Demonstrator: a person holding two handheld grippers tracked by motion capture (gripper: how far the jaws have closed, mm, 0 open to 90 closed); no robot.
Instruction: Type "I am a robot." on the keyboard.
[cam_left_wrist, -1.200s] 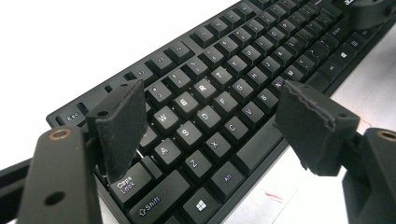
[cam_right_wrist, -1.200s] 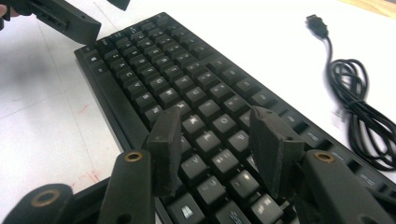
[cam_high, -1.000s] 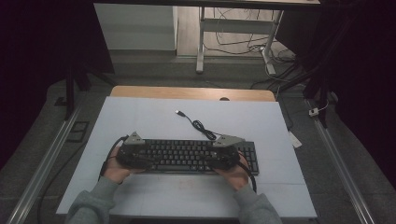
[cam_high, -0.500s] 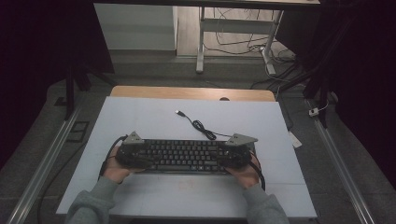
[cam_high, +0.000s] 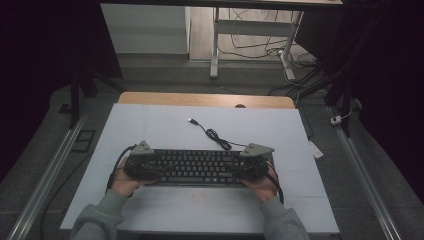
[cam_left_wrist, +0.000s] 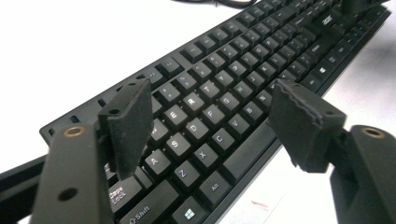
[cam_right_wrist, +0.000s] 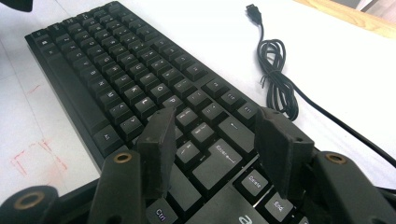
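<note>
Black keyboard (cam_high: 197, 167) on the white table (cam_high: 165, 130) — near edge, long axis left to right.

Matte black, white legends, cable (cam_high: 215, 136) trailing away; left gripper (cam_left_wrist: 210, 119) has just been closing, jaws spread over the keys — right gripper (cam_right_wrist: 212, 149) likewise spread, pinching nothing.

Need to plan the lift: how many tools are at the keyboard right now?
2. The left tool sits at the left end of the flat black plastic keyboard, the right tool at its right end, each with jaws apart over the keys on the white table.
</note>
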